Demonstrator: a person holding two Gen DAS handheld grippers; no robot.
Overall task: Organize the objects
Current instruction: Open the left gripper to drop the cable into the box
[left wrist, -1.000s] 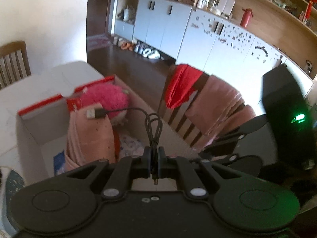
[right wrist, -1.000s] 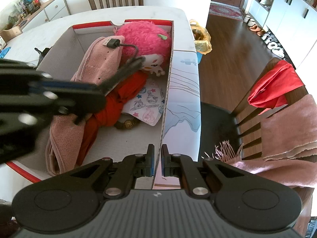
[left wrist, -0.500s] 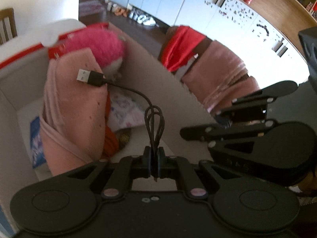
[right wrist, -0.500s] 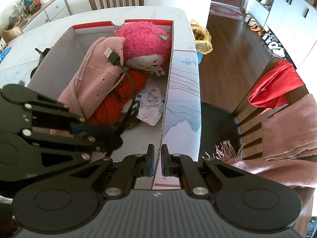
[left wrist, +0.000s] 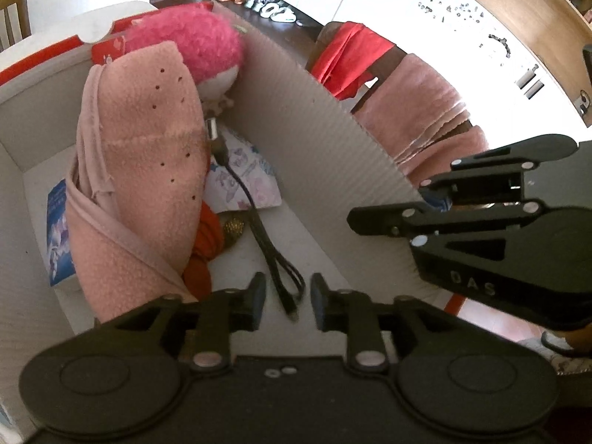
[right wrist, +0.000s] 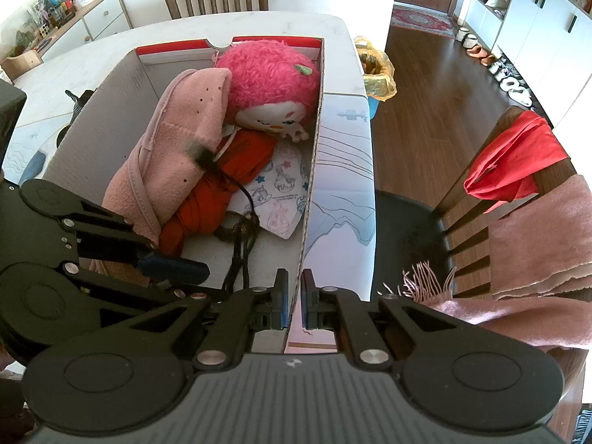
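A black USB cable lies loose on the floor of the white cardboard box, its plug against the pink fleece. My left gripper hangs low inside the box with its jaws opening; the cable's looped end sits between the fingers, untouched by the pads. In the right wrist view the cable runs past the red cloth. My right gripper is shut on the box's right wall at its near end. A pink-haired plush doll fills the far corner.
A printed packet lies flat in the box. The box stands on a white table. To the right is a wooden chair with a red cloth and a pink scarf. A yellow-bagged bin stands past the table.
My left gripper sank into the box and its jaws parted, letting the cable go. The plug slid off the fleece top down to its side. The right gripper kept still.
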